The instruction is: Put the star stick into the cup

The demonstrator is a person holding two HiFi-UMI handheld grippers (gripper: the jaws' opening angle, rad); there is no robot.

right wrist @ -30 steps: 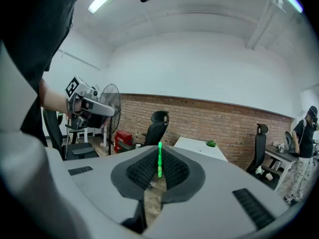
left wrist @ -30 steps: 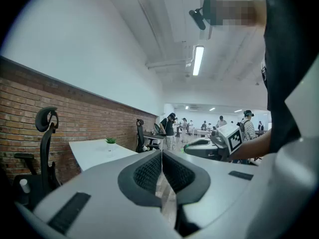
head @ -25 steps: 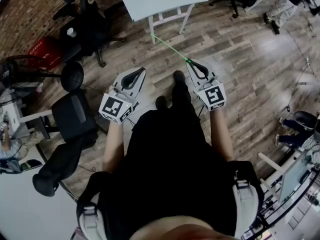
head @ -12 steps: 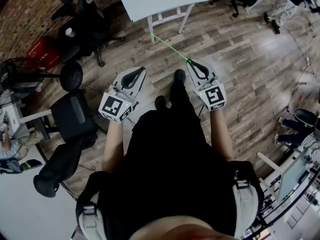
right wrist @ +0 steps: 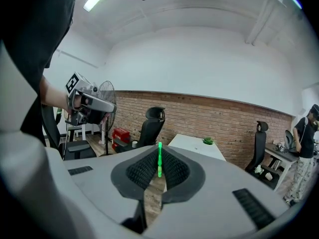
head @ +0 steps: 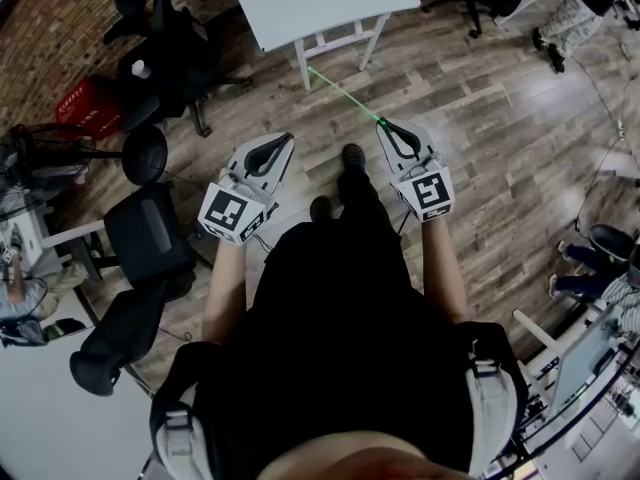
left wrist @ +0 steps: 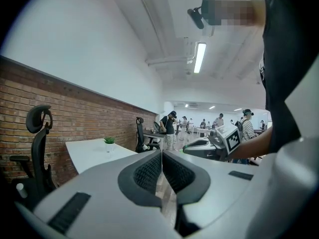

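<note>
Status: star stick (head: 345, 95) was pinched by its near end in my right gripper (head: 385, 125), pads pressed onto it. The green shaft poked out ahead toward the far white table (head: 300, 8). I judge the grip was at the end so the long free part could go into the cup first. Couldn't make out the star itself.

Left gripper (head: 283, 140) was pressed together with nothing between the pads. It sat level beside the right one, probably just out of the way and spare for steadying the cup.

Cup: no view showed it clearly. Something small sat on the table near a small potted plant (left wrist: 109, 141), too small to tell.

Both grippers were well apart from the table, so I read this as the carry, not the insertion.

Surface under me was wood-plank floor (head: 480, 118). Room was an open office: brick wall (right wrist: 209, 118) on the far left, black office chairs (head: 165, 53), red crate (head: 88, 103), standing fan (right wrist: 105, 96), other people at far desks.
</note>
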